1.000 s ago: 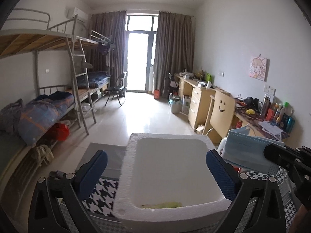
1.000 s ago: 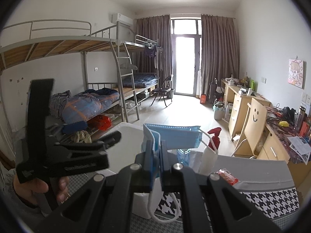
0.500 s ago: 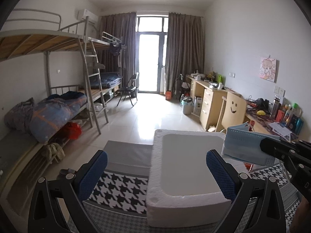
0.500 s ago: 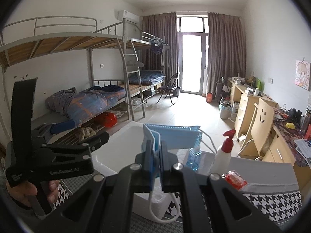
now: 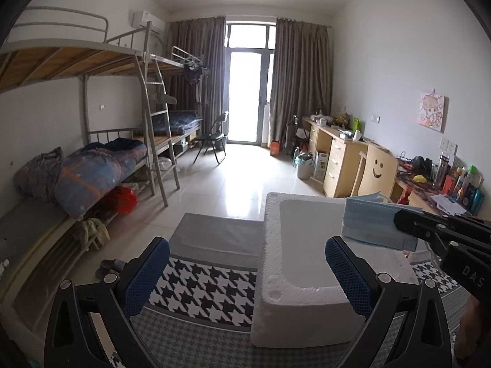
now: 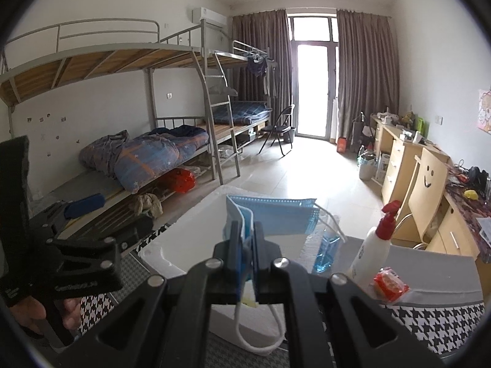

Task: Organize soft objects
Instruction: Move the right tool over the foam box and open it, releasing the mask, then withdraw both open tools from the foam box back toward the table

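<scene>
A light blue face mask (image 6: 271, 214) hangs folded from my right gripper (image 6: 245, 245), whose jaws are shut on its edge; its white ear loops dangle below. The mask (image 5: 374, 222) is held over the right side of a white foam box (image 5: 300, 245) on the houndstooth tablecloth (image 5: 208, 285). In the left wrist view the right gripper (image 5: 402, 222) reaches in from the right edge. My left gripper (image 5: 248, 263) stands open in front of the box, its blue pads wide apart with nothing between them. A hand (image 6: 30, 309) holds the left gripper (image 6: 76, 245) at the left of the right wrist view.
A white spray bottle with a red top (image 6: 374, 245), a bottle of blue liquid (image 6: 326, 248) and a red packet (image 6: 389, 285) stand on the table right of the box. Bunk beds (image 5: 92, 168) line the left wall, desks (image 5: 337, 156) the right.
The left gripper has drawn back and swung left, so the box now sits right of centre in its view. The right gripper has carried the mask further over the box.
</scene>
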Demonstrator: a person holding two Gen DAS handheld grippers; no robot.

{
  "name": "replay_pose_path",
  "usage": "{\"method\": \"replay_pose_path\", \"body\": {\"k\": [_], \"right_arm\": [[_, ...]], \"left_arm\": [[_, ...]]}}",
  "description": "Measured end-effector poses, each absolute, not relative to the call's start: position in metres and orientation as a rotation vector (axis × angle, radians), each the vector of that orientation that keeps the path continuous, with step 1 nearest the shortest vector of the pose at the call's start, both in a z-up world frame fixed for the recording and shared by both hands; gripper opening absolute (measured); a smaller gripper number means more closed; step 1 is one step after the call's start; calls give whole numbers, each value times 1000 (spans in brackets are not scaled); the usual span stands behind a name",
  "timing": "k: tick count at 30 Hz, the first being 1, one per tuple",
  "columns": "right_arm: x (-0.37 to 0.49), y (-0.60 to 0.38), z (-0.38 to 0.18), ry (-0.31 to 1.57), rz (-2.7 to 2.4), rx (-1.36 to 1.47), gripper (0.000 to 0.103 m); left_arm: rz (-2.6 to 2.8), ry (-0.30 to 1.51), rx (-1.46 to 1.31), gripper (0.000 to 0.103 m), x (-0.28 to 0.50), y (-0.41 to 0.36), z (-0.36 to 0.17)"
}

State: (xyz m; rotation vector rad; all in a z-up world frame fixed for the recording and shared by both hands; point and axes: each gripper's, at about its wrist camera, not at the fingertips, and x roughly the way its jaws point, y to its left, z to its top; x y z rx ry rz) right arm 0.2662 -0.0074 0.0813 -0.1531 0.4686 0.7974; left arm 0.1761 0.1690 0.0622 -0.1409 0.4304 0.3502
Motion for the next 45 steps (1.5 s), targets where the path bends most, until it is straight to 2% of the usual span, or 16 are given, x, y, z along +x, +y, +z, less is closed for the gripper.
{"method": "replay_pose_path", "body": {"k": [15,16,18,23,32,35,40,45], "right_arm": [[274,6,62,545,860,-170,10],[274,7,60,554,862,-174,14],[275,9,59,570,864,-181,49],[271,5,61,553,859,-187,65],[265,-6,76,513,843,-166,68],[261,-13,80,498,828,-157,79],[251,-20,85,467,813,-162,82],[240,-27,89,439,797,-168,91]], "left_arm": [[347,430,-139,102,170,168,58],[348,430,-140,102,170,168,58],[356,429,-136,102,170,169,57],[357,427,-140,102,168,171,58],[345,419,-130,102,161,165,62],[333,411,-122,102,157,159,65],[319,408,-114,102,152,152,70],[300,395,-101,102,144,140,74]]}}
